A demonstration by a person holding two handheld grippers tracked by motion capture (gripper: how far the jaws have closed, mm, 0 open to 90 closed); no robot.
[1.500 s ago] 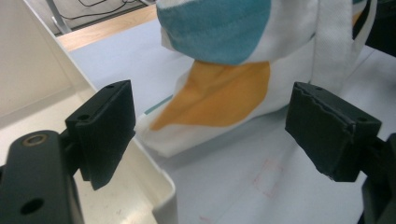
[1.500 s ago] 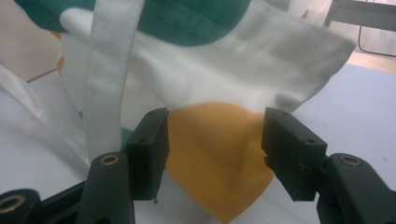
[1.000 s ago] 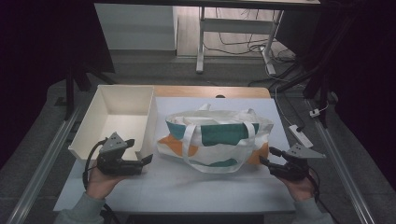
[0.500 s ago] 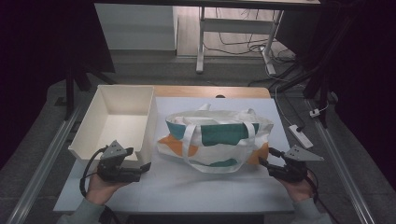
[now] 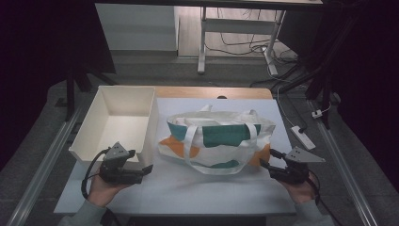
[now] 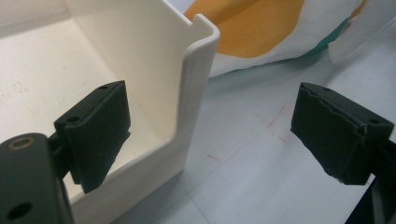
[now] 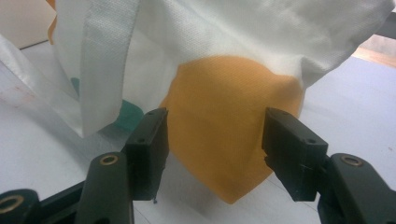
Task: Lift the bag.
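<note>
A white tote bag (image 5: 221, 136) with teal and orange patches lies on its side mid-table, handles toward me. Its orange corner (image 7: 219, 107) sits between the jaws of my right gripper (image 7: 212, 135), which stand apart on either side of it; the fabric looks unpinched. From above, the right gripper (image 5: 266, 158) is at the bag's near right corner. My left gripper (image 5: 147, 170) is open wide and holds nothing. In the left gripper view (image 6: 219, 126) its jaws straddle the near corner of the white bin (image 6: 201, 46), one jaw over the bin's inside, the other over the table.
The white bin (image 5: 153, 122) stands left of the bag, nothing visible in it. A white sheet (image 5: 188, 188) covers the table, with faint red marks (image 6: 280, 126) near the bin. Metal rails run along both sides. A power strip (image 5: 303, 137) lies at the right.
My left gripper has drawn back a little toward the table's near edge. The right gripper and the bag have stayed put.
</note>
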